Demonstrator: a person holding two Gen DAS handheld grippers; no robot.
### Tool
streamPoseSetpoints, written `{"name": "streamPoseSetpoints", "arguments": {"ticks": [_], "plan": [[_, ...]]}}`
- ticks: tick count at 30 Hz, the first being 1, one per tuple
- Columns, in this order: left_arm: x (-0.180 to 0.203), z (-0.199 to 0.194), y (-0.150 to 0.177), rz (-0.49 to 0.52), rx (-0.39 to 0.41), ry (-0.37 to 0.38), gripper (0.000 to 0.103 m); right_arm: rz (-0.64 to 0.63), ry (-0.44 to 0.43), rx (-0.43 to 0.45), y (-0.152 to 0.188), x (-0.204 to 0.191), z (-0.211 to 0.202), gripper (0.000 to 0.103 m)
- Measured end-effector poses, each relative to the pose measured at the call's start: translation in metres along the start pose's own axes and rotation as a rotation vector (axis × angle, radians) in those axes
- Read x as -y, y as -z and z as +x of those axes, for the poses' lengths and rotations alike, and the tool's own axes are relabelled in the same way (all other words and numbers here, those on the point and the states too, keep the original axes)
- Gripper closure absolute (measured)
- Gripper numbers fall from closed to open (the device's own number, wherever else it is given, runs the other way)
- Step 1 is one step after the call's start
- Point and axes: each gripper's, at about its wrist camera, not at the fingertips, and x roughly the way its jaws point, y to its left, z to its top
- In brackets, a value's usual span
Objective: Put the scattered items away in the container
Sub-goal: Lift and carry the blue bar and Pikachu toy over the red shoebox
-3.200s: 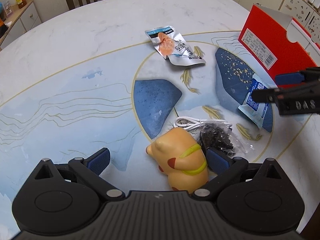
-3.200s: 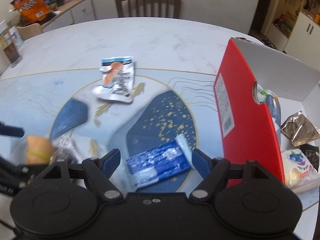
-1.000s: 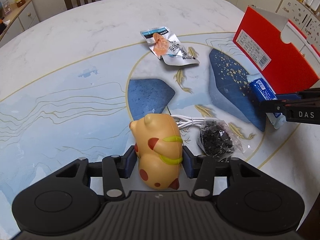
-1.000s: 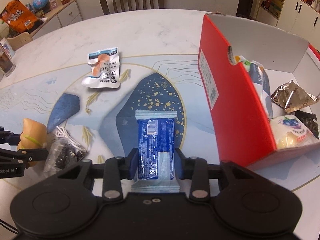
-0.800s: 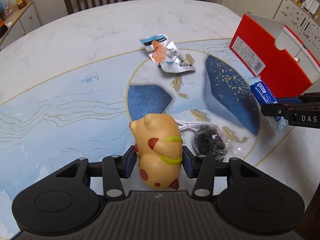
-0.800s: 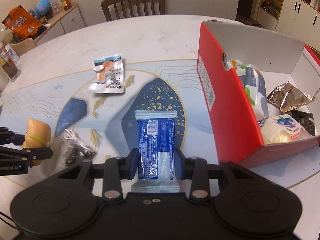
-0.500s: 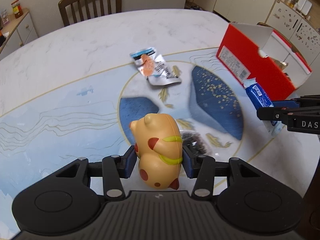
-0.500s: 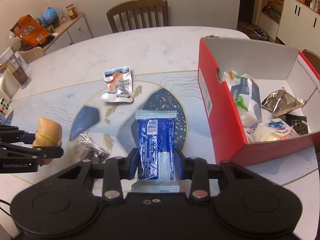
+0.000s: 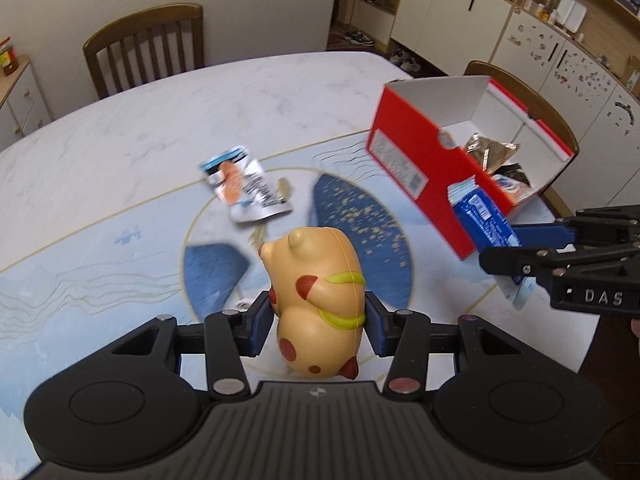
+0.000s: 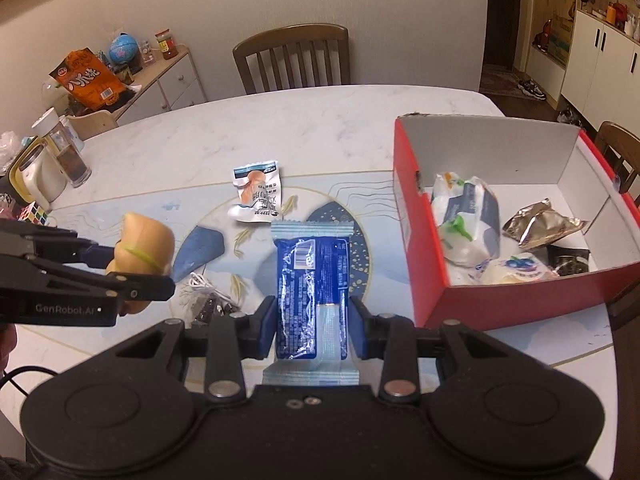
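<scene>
In the left wrist view, the left gripper [image 9: 319, 322] has its fingers clamped on the sides of a yellow toy [image 9: 318, 300], held above the bench [image 9: 120, 152]. A silver snack pouch [image 9: 244, 184] lies on the bench beyond it, and the open red box [image 9: 460, 160] sits to the right with packets inside. The right gripper [image 9: 516, 248] enters from the right, gripping a blue packet [image 9: 484, 220] near the box's front wall. In the right wrist view, the right gripper [image 10: 312, 326] has its fingers clamped on the blue packet [image 10: 310, 280], held above the bench just left of the box [image 10: 416, 248]. The left gripper [image 10: 132, 272] carries the toy [image 10: 146, 246] at left, over a bagged cable [image 10: 208, 296].
</scene>
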Motion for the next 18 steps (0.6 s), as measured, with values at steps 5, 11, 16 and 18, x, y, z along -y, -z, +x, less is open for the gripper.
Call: {"name": "streamPoseSetpoints", "arguments": {"ticks": [5, 11, 16, 18], "plan": [[0.025, 0.001, -0.014, 0.028, 0.021, 0.024, 0.056, 0.006, 0.004, 0.02, -0.002, 0.015, -0.013, 0.067], [0.058, 0.012, -0.033, 0.064, 0.033, 0.053, 0.056, 0.026, 0.022, 0.032, -0.004, 0.045, -0.021, 0.067], [0.088, 0.022, -0.047, 0.09, 0.041, 0.078, 0.056, 0.036, 0.029, 0.039, -0.005, 0.07, -0.026, 0.067], [0.101, 0.026, -0.054, 0.102, 0.045, 0.087, 0.056, 0.041, 0.033, 0.041, -0.006, 0.08, -0.028, 0.067]]}}
